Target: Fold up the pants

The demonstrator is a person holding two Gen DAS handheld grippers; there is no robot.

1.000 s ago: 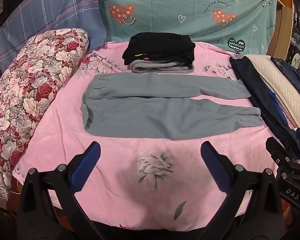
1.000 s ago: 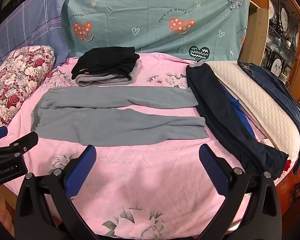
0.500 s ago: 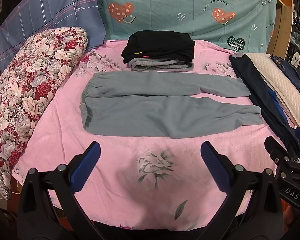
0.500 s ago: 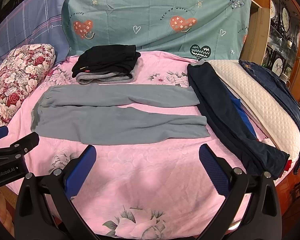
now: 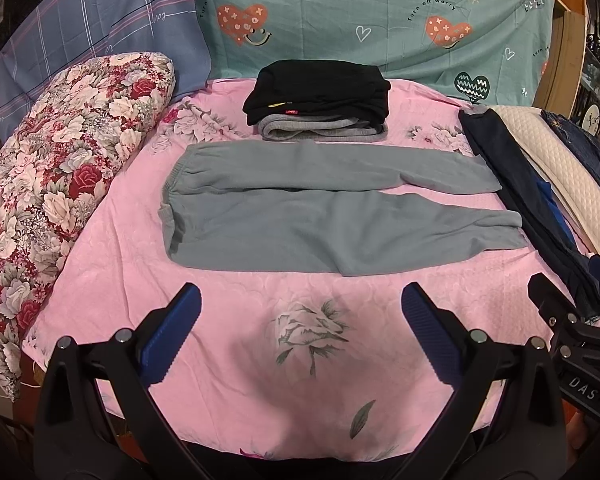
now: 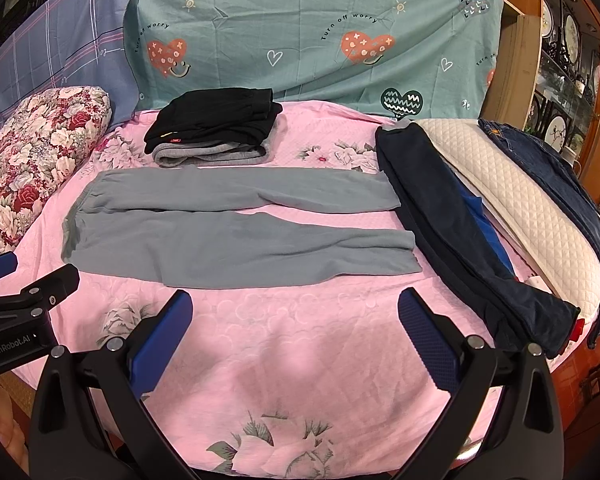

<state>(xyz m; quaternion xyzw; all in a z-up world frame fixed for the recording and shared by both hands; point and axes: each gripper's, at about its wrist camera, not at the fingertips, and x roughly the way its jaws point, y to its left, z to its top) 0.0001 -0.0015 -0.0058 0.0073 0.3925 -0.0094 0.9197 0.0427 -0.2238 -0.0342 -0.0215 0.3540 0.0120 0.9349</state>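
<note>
Grey pants [image 5: 300, 208] lie flat on the pink bedspread [image 5: 260, 360], waistband to the left, both legs stretched to the right; they also show in the right wrist view [image 6: 228, 232]. My left gripper [image 5: 300, 316] is open and empty, hovering above the bedspread short of the pants' near edge. My right gripper [image 6: 296, 316] is open and empty, also short of the near leg. The right gripper's finger shows at the right edge of the left wrist view [image 5: 556, 308].
A folded stack of black and grey clothes [image 5: 320, 100] sits behind the pants. A floral pillow [image 5: 52, 184] lies at the left. Dark navy pants [image 6: 460, 224], a white quilted pad [image 6: 520, 208] and jeans [image 6: 560, 176] lie at the right. Wooden shelves [image 6: 572, 60] stand beyond.
Both grippers have moved slightly forward and up over the bed; the pants appear a little lower and closer. Nothing was grasped or moved.
</note>
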